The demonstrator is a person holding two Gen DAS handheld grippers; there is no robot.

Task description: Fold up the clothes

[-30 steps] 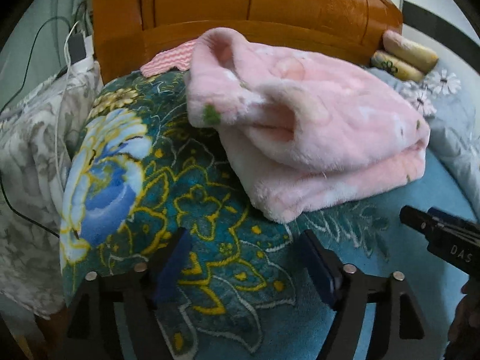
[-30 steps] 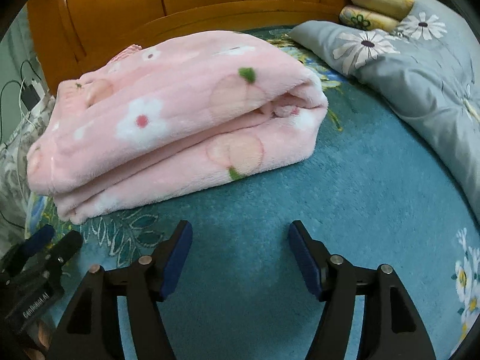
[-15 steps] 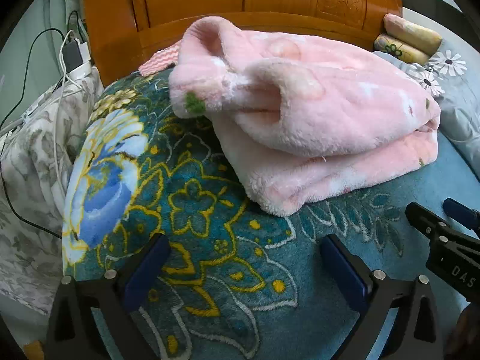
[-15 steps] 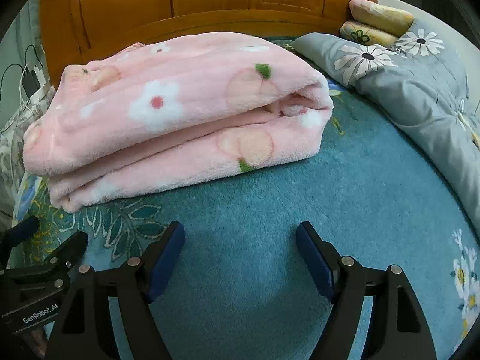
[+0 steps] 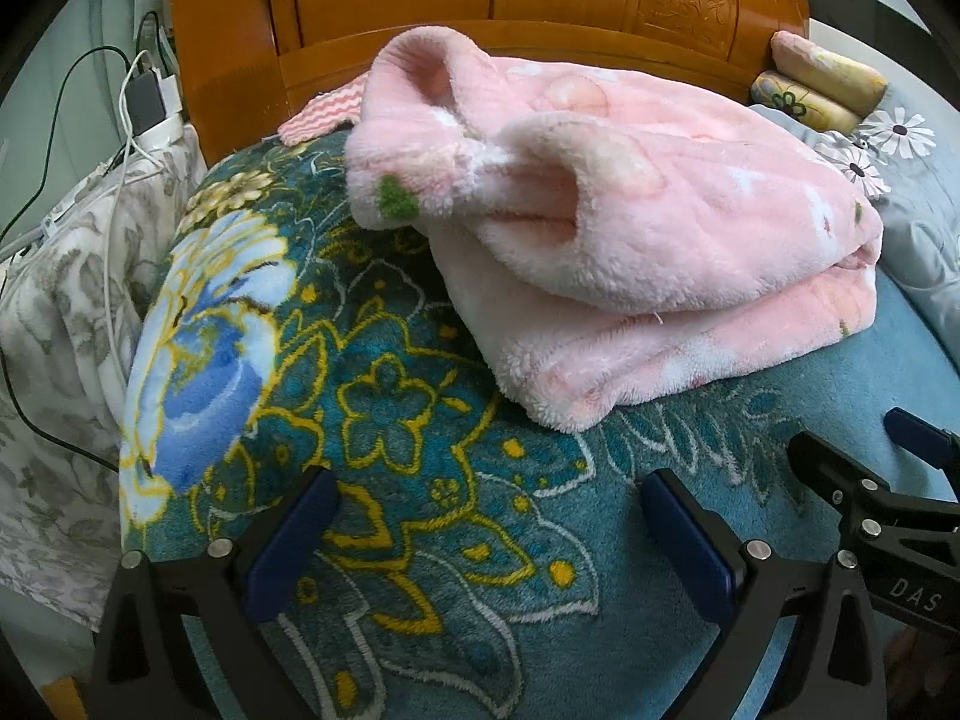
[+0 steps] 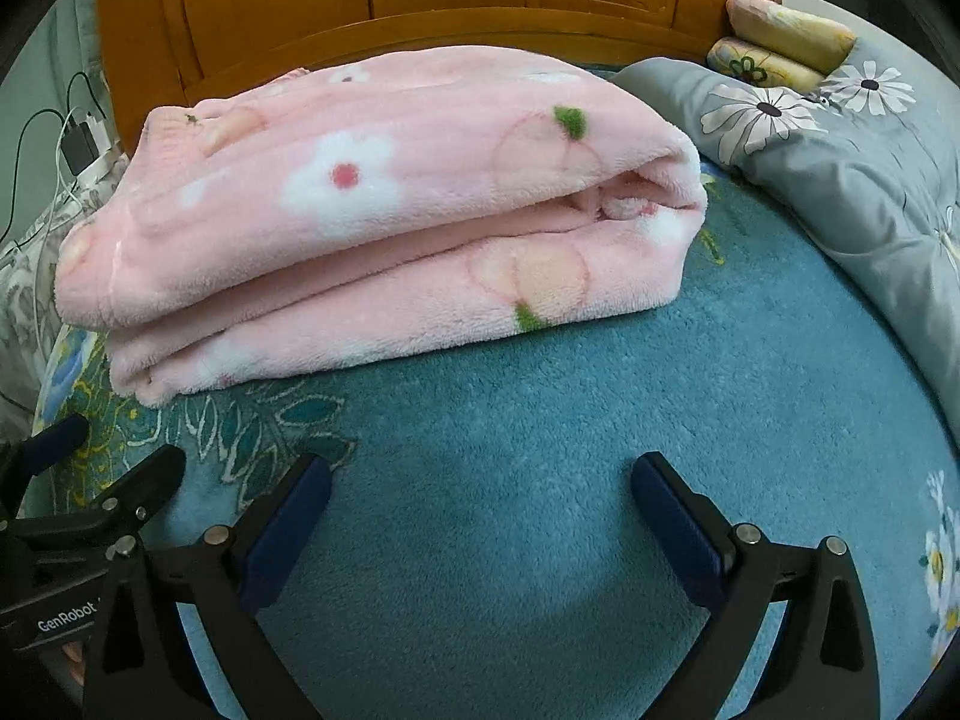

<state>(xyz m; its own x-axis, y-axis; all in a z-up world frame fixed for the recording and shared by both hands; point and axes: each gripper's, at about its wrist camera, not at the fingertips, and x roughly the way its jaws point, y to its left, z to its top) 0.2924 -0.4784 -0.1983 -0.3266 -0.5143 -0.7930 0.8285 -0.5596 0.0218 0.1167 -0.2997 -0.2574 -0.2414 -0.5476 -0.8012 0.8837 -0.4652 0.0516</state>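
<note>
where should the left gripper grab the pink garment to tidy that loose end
Grip the raised cuff-like end of the pink garment, coming from the left gripper's near-left side. It sticks up loose and open there, while the rest lies folded flat.

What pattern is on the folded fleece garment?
Pink fleece garment with white flowers and peaches, clearest in right wrist view.

Bare teal blanket (image 6: pixel 540 420) lies open before the folded pink garment (image 6: pixel 372 222); grey quilt (image 6: pixel 840 180) crowds the right.
</note>
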